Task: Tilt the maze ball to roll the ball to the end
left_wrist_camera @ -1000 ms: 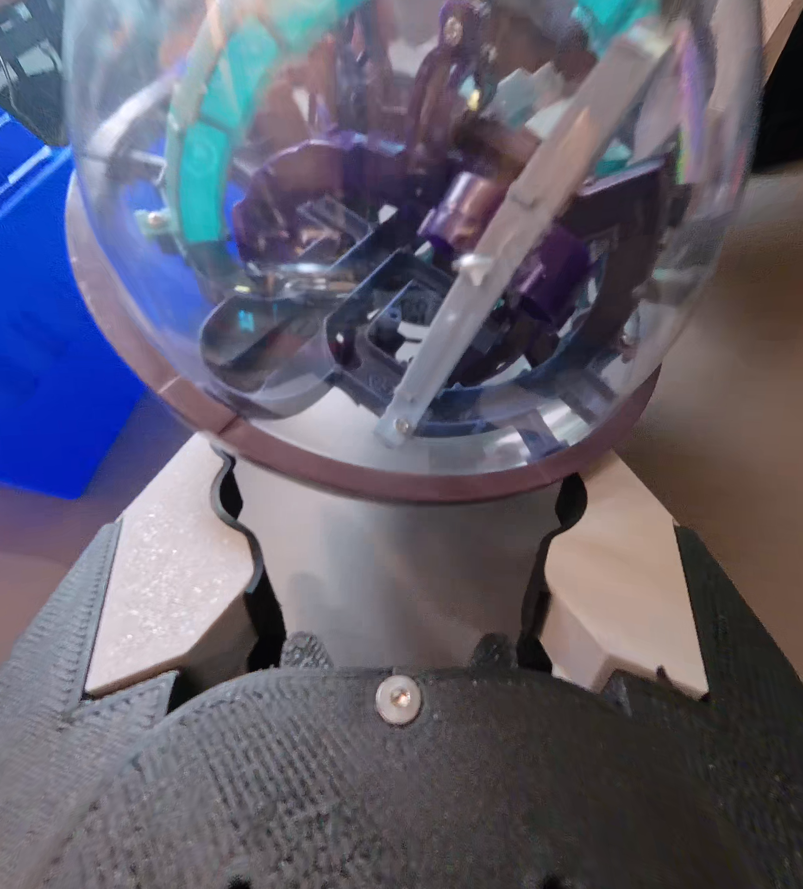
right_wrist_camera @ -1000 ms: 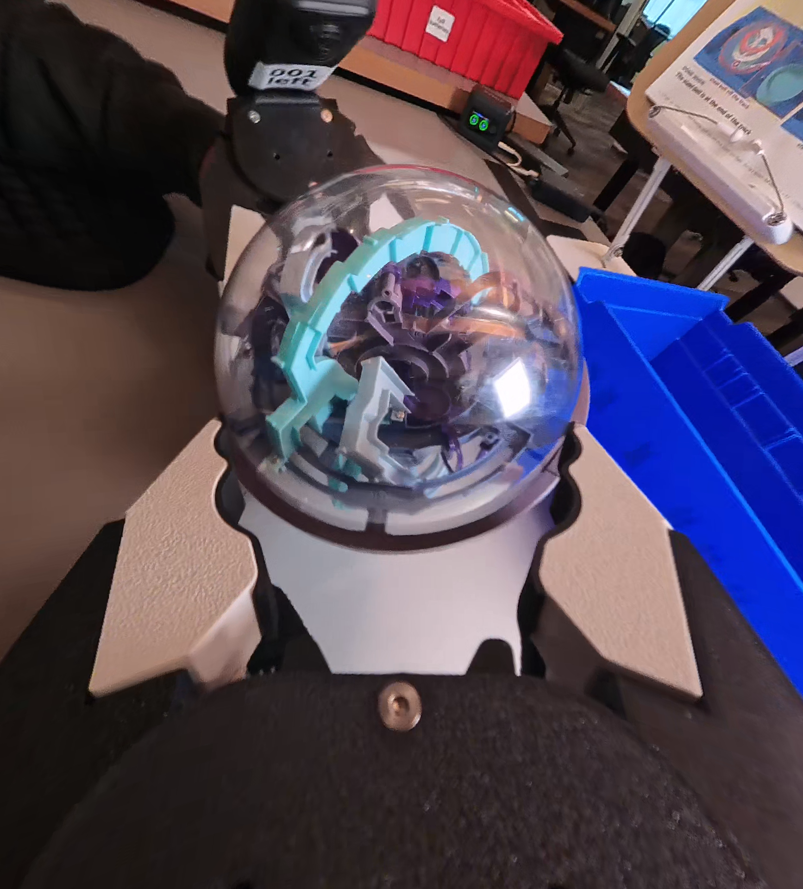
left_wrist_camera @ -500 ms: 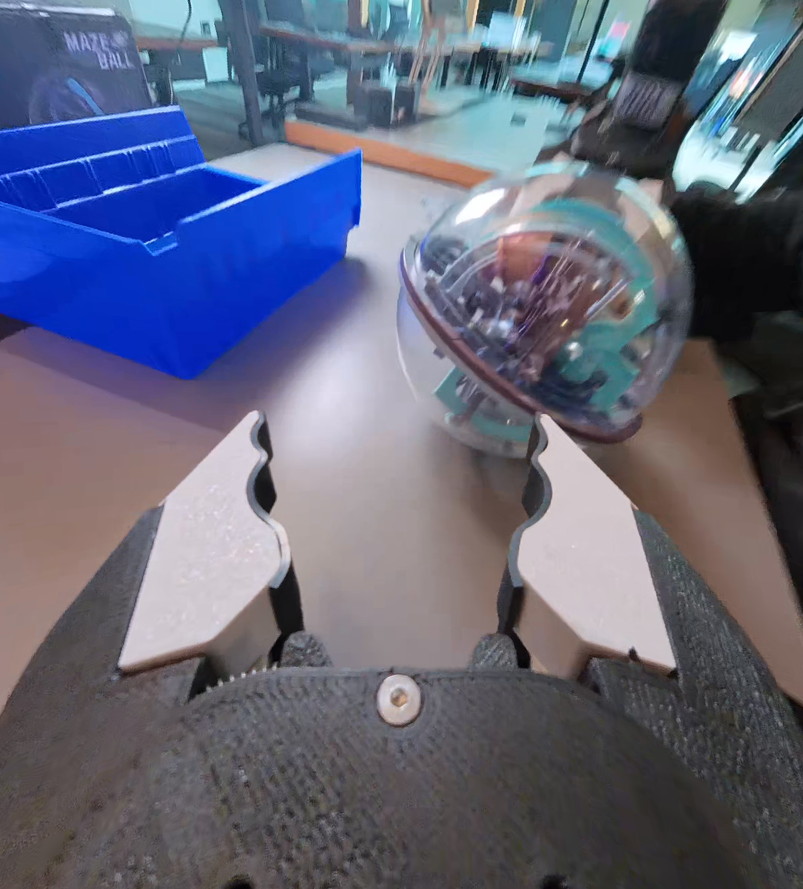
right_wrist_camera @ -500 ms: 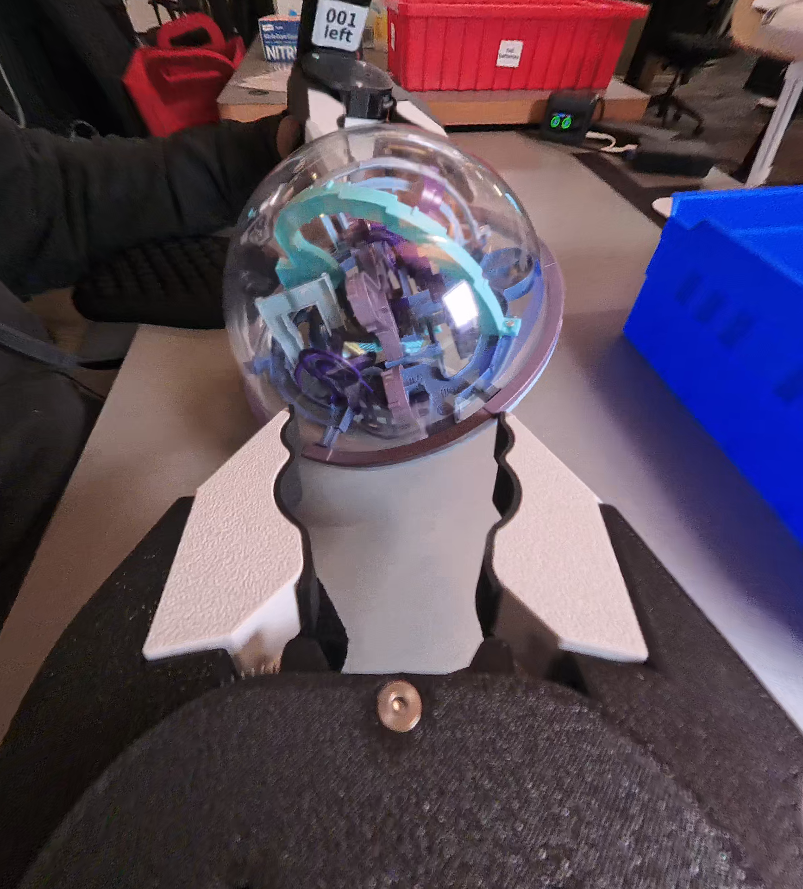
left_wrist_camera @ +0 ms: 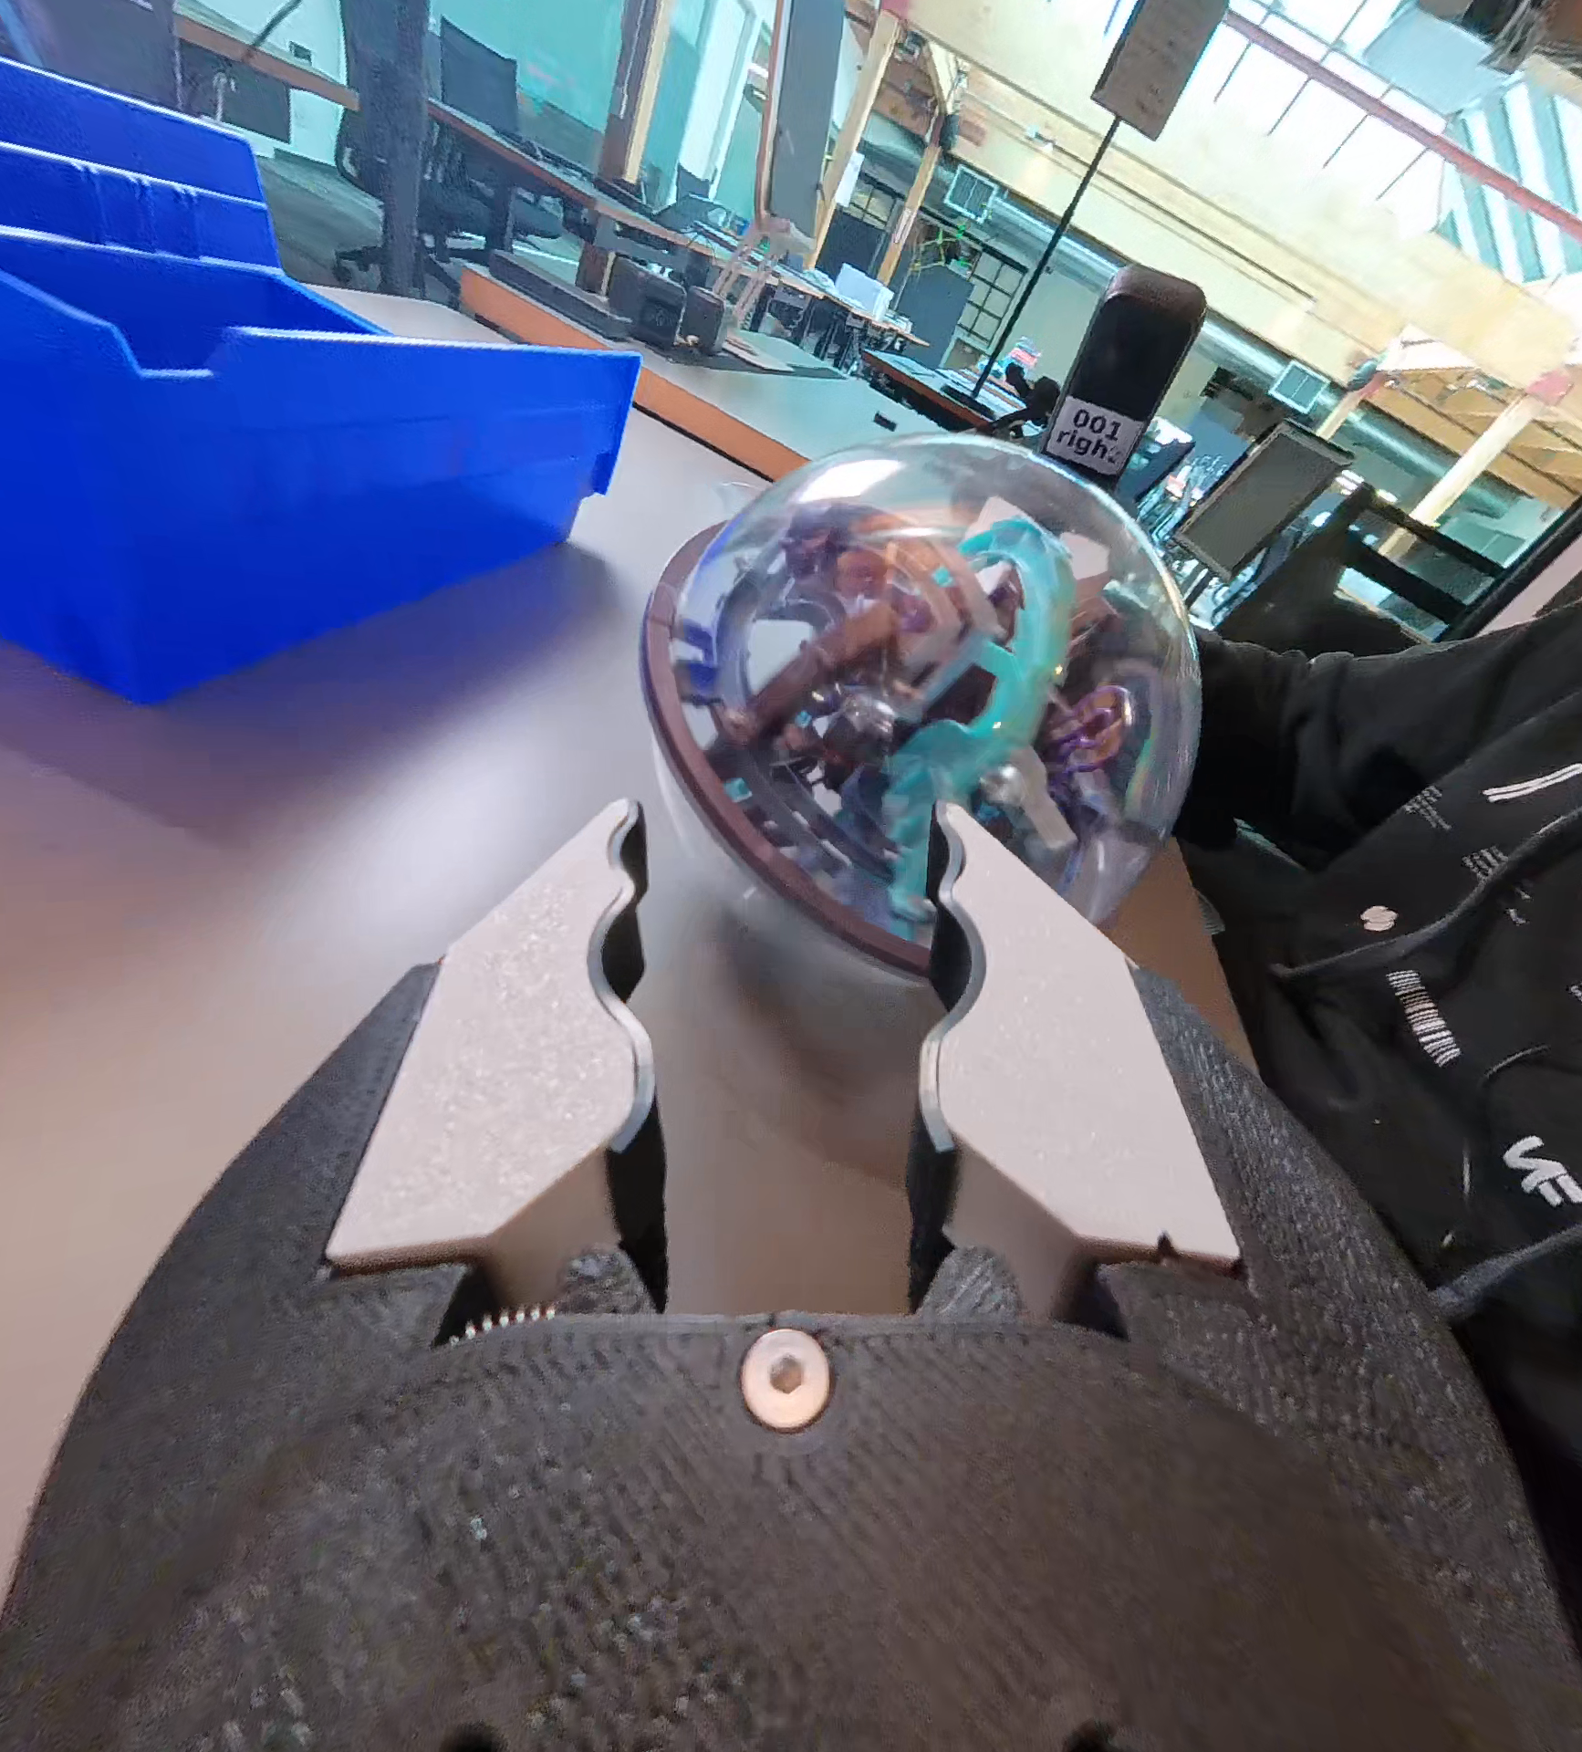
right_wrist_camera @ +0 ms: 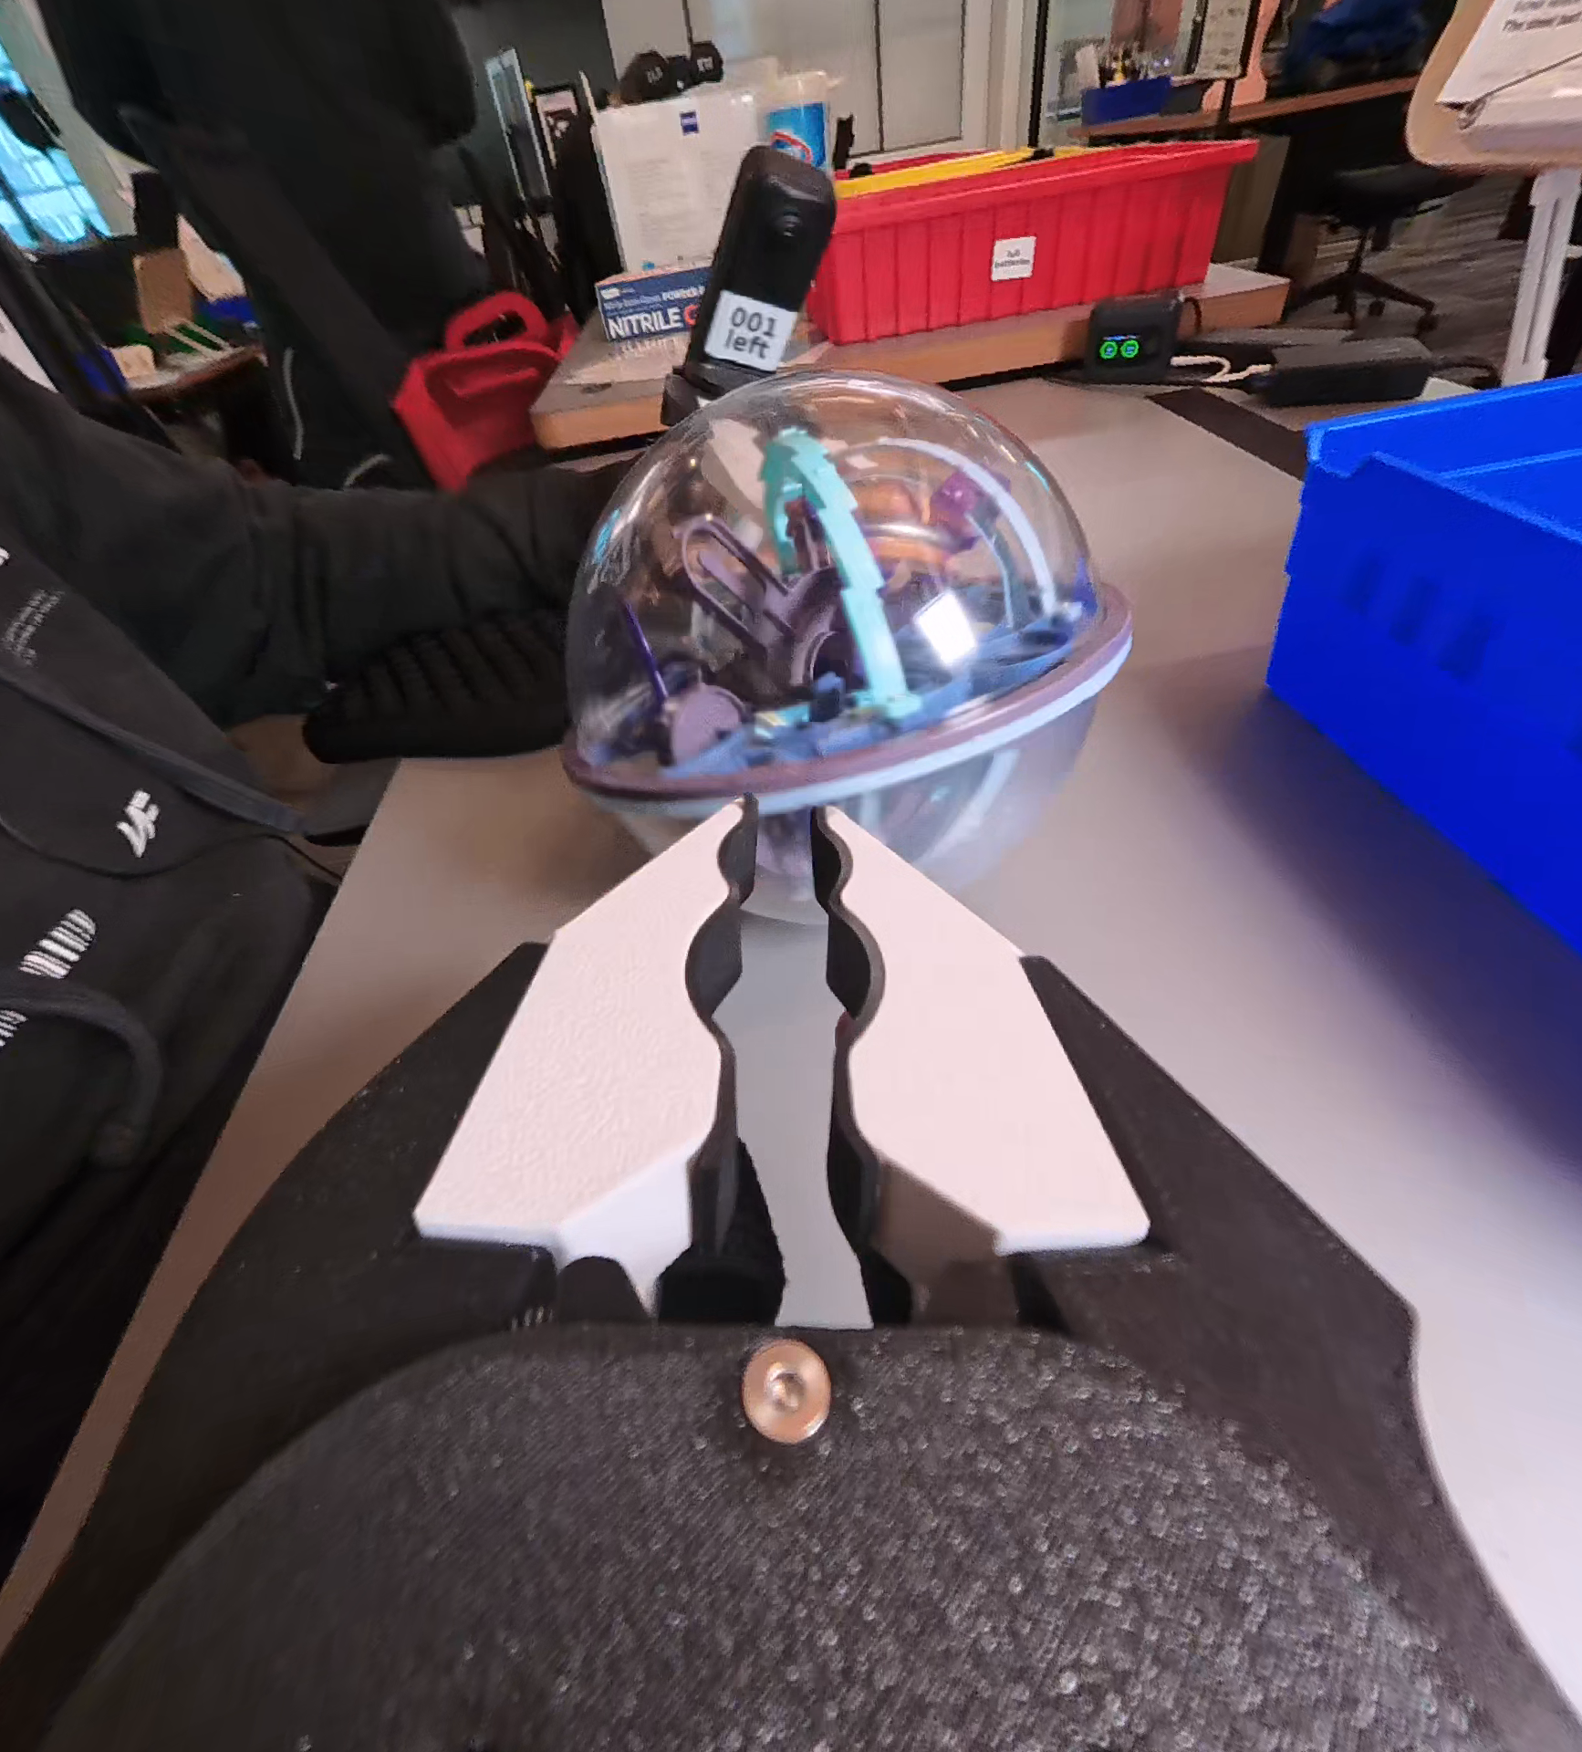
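I hold my left gripper (left_wrist_camera: 785,853) low over the grey table (left_wrist_camera: 199,948), pointing toward one o'clock, its jaws spread wide with nothing between them. My right gripper (right_wrist_camera: 780,823) aims level at twelve o'clock, its jaws nearly closed with only a thin slit left, clamping nothing.

I count one maze ball (left_wrist_camera: 920,692), one blue bin (left_wrist_camera: 199,455), and in the right wrist view one red bin (right_wrist_camera: 1024,242) far off.

The maze ball rests on the table just past my left fingertips, toward one o'clock, outside the jaws; whether the right-hand finger touches it I cannot tell. From my right gripper it sits dead ahead at twelve o'clock, the tips just under its dark rim. The blue bin lies at ten o'clock from my left gripper.
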{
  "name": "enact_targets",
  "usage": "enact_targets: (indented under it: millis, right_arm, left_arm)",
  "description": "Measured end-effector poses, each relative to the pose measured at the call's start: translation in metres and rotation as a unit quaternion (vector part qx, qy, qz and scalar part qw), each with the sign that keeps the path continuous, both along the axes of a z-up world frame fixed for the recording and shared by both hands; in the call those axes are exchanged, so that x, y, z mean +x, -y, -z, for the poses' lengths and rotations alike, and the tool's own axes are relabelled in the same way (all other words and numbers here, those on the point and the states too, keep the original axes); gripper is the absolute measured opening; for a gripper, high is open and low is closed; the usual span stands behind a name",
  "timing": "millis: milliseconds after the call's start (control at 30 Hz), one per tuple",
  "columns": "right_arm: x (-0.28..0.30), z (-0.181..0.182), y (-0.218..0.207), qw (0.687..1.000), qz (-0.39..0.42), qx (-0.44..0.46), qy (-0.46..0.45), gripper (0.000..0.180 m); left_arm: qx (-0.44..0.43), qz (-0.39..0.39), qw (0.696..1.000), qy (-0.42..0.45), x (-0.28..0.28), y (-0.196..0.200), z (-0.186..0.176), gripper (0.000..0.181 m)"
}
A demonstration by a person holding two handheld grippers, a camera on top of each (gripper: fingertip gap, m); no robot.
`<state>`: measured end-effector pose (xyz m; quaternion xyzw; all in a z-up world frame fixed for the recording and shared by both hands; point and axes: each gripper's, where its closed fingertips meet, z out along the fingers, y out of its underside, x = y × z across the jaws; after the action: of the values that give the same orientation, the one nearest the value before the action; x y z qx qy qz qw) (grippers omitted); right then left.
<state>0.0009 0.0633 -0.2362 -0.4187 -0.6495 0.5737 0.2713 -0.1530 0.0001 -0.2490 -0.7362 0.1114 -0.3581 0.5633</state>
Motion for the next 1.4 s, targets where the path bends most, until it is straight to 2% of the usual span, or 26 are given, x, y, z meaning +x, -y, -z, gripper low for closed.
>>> enact_targets:
  millis: [100, 200, 267, 367, 667, 800, 933, 1067, 1200, 1267, 1333, 1400]
  right_arm:
    - [-0.003, 0.003, -0.007, 0.999, 0.020, 0.024, -0.005, 0.013]
    - [-0.009, 0.006, -0.014, 0.997, 0.049, 0.054, -0.013, 0.034]
    - [-0.016, 0.011, -0.013, 0.995, 0.063, 0.080, -0.011, 0.049]
    - [-0.023, 0.013, -0.011, 0.991, 0.080, 0.106, -0.017, 0.056]
    - [-0.019, 0.005, -0.017, 0.986, 0.097, 0.127, -0.042, 0.025]
    - [-0.019, 0.000, -0.026, 0.980, 0.122, 0.148, -0.054, 0.029]
    - [-0.020, -0.006, -0.032, 0.969, 0.143, 0.184, -0.080, 0.046]
    - [-0.024, -0.012, -0.034, 0.955, 0.157, 0.229, -0.104, 0.050]
    - [-0.031, -0.020, -0.037, 0.952, 0.150, 0.237, -0.119, 0.050]
    - [-0.034, -0.019, -0.035, 0.956, 0.137, 0.231, -0.121, 0.037]
    - [-0.034, -0.019, -0.034, 0.954, 0.137, 0.232, -0.129, 0.032]
    - [-0.031, -0.020, -0.034, 0.950, 0.139, 0.243, -0.137, 0.013]
  left_arm:
    - [0.008, -0.013, 1.000, -0.015, -0.004, 0.002, 0.000, 0.057]
    - [0.008, 0.006, 1.000, -0.016, 0.006, 0.004, 0.001, 0.059]
    - [0.000, 0.016, 1.000, -0.016, 0.014, 0.001, 0.005, 0.071]
    - [-0.007, 0.038, 0.999, -0.028, 0.030, -0.002, 0.011, 0.074]
    - [-0.016, 0.031, 0.999, -0.030, 0.030, -0.006, 0.016, 0.064]
    - [-0.011, 0.016, 1.000, -0.012, 0.021, -0.005, 0.013, 0.060]
    - [0.006, 0.013, 1.000, -0.018, 0.020, -0.003, 0.009, 0.068]
    - [0.027, 0.014, 0.996, -0.086, 0.028, -0.003, 0.014, 0.069]
    - [0.056, -0.023, 0.979, -0.195, 0.027, -0.014, 0.021, 0.060]
    - [0.065, -0.039, 0.970, -0.232, 0.027, -0.020, 0.022, 0.057]
    - [0.074, -0.054, 0.961, -0.261, 0.025, -0.024, 0.022, 0.053]
    - [0.083, -0.065, 0.951, -0.290, 0.022, -0.024, 0.021, 0.042]
